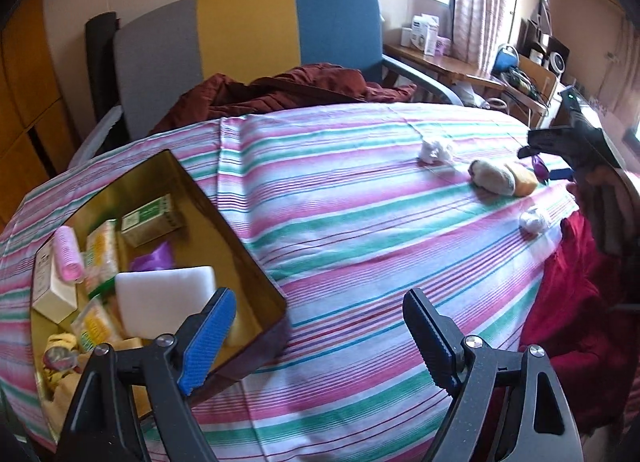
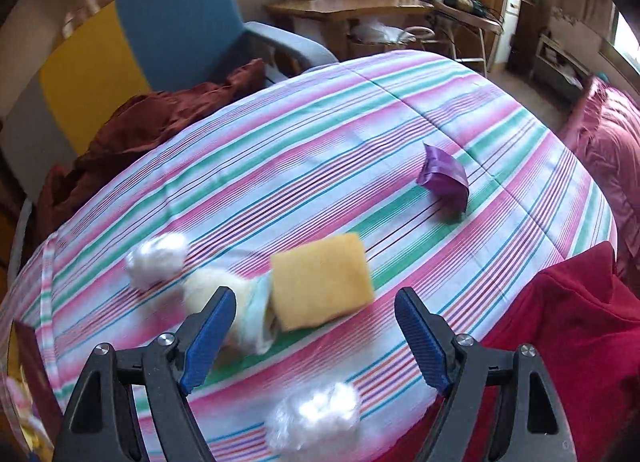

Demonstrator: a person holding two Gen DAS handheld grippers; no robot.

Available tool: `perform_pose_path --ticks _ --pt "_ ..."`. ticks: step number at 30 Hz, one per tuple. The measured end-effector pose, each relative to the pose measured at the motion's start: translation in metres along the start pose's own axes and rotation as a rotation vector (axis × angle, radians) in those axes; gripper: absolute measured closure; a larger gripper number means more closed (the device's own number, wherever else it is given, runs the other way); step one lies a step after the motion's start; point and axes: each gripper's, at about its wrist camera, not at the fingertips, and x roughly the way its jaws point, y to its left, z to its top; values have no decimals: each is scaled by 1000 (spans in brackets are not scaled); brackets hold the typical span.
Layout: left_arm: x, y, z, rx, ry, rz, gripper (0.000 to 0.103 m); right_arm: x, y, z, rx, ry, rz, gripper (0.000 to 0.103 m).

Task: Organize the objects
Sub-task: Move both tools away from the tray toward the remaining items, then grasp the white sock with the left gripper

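Observation:
My left gripper (image 1: 320, 336) is open and empty, just right of a gold tin box (image 1: 256, 262) on the striped tablecloth. The box holds a white sponge (image 1: 164, 296), a pink hair roller (image 1: 69, 254), a green carton (image 1: 150, 220) and several small packets. My right gripper (image 2: 316, 332) is open and empty above a yellow sponge (image 2: 322, 282) and a cream rolled sock (image 2: 250, 318). Two white cotton balls (image 2: 158, 260) (image 2: 314, 420) and a purple packet (image 2: 444, 178) lie around it. The right gripper also shows in the left wrist view (image 1: 568, 146).
A striped cloth (image 1: 360, 222) covers the round table. A grey, yellow and blue chair (image 1: 248, 30) with a dark red garment (image 1: 280, 92) stands behind. A red garment (image 2: 560, 342) hangs at the table's right edge. A wooden desk (image 2: 352, 8) with clutter is beyond.

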Motion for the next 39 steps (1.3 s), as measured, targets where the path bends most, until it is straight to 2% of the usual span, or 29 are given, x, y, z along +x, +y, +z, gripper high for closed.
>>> perform_pose_path --ticks 6,11,16,23,25,31,39 --pt "16 -14 6 26 31 -17 17 29 -12 7 57 57 13 20" --pt "34 -24 19 32 54 -33 17 23 -16 7 77 42 28 20" --pt "47 -47 46 57 30 -73 17 19 -20 6 92 37 38 20" --pt "80 -108 87 160 10 -191 16 13 -39 11 179 21 73 20" --pt "90 -123 95 179 15 -230 11 11 -40 10 191 25 92 20" --pt "127 -170 120 244 47 -284 9 12 -39 10 206 34 146 20" --pt "160 -219 142 313 43 -344 4 12 -45 12 236 40 205 20"
